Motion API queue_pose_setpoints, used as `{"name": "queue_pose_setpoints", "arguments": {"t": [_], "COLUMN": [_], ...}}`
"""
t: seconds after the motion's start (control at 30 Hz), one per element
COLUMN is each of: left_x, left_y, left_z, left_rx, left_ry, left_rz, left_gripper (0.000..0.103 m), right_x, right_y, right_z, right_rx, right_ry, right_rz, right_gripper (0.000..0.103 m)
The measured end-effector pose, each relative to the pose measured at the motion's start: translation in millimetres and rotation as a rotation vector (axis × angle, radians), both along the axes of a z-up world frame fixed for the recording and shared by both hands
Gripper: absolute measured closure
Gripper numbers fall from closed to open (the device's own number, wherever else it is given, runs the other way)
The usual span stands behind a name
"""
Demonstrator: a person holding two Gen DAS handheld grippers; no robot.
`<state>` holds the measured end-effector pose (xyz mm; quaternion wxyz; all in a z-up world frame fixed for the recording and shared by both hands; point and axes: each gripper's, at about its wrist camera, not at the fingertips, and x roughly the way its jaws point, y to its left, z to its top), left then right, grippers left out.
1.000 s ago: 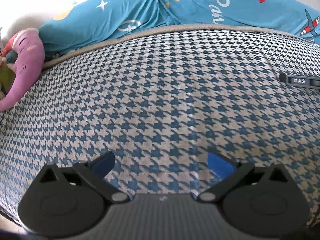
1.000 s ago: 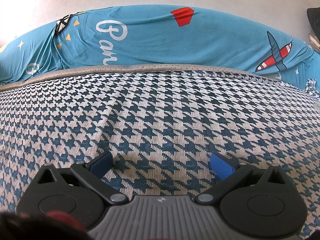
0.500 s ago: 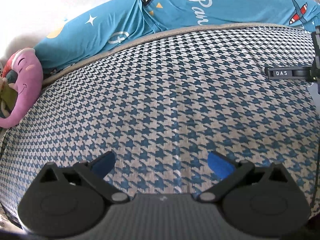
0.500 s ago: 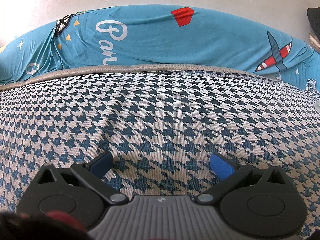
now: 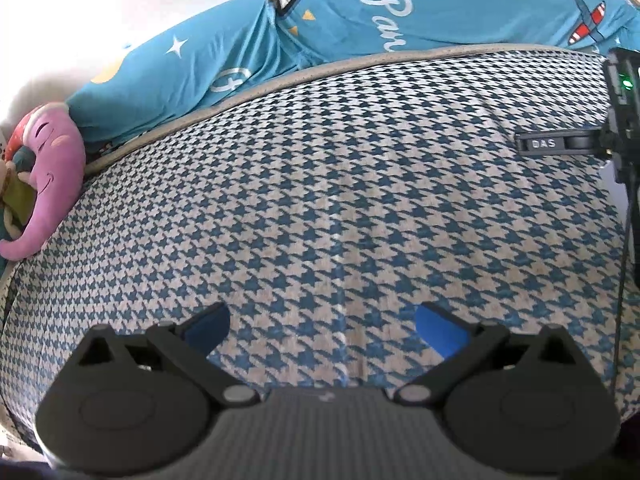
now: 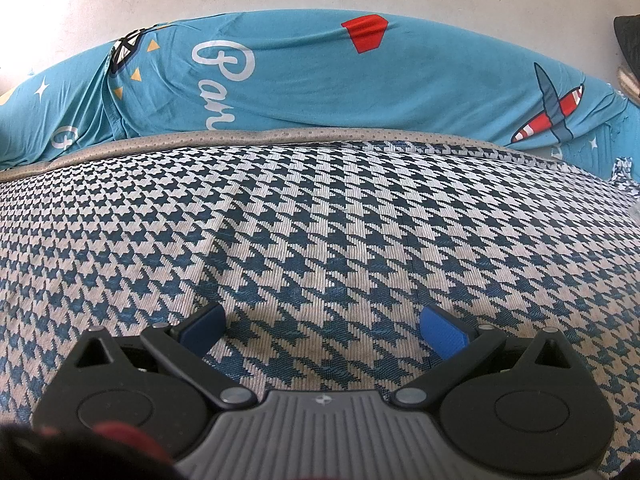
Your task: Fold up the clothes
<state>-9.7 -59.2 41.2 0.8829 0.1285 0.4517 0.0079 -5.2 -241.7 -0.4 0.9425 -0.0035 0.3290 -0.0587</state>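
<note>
- A blue-and-white houndstooth cloth (image 5: 320,208) is seen spread flat over nearly the whole lower field of both wrist views; a faint vertical crease line is visible down its middle in the left wrist view, and its far edge is bordered by a beige perforated band (image 6: 280,136).
- Beyond that band, a turquoise printed fabric (image 6: 320,80) is laid with its long axis running left to right along the wall; white script lettering, a red shape and a red-and-white aeroplane are printed on it.
- The left gripper (image 5: 322,322) is held low over the near part of the houndstooth cloth, pointed toward the far band; its blue-padded fingers (image 5: 440,330) are spread wide with nothing between them.
- The right gripper (image 6: 324,330) is posed the same way, close above the cloth, its fingers (image 6: 444,334) parted and empty. Its dark body, marked "DAS", is also seen at the right edge of the left wrist view.
- A pink plush toy (image 5: 52,176) is lying at the left edge of the cloth, just beside the turquoise fabric's end.
- Whether either gripper's fingertips touch the cloth cannot be told.
</note>
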Motion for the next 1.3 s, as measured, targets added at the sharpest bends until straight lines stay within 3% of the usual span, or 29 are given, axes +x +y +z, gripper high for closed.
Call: {"name": "queue_pose_setpoints", "arguments": {"t": [0.37,0.5,0.77,0.9,1.3], "left_x": [15.3,12.3,0.7,2.3,-8.9], "left_y": [-6.8,1.6,14.6,13.3,-13.5], "left_z": [-9.0,-7.7,-8.8,-3.4,-9.9], "left_rx": [-0.026,-0.023,-0.036,-0.002,-0.006], "left_ry": [-0.001,-0.036,0.019,0.013,0.004], "left_rz": [-0.073,-0.106,-0.015,0.011,-0.059], "left_gripper": [0.000,0.000,0.000,0.000,0.000], "right_x": [0.0,0.0,0.0,0.0,-0.1], "right_y": [0.0,0.0,-0.1,-0.1,0.0], "right_z": [0.0,0.0,0.1,0.1,0.1], "right_rx": [0.000,0.000,0.000,0.000,0.000], "right_ry": [0.000,0.000,0.000,0.000,0.000], "right_rz": [0.000,0.000,0.000,0.000,0.000], "right_gripper": [0.000,0.000,0.000,0.000,0.000]}}
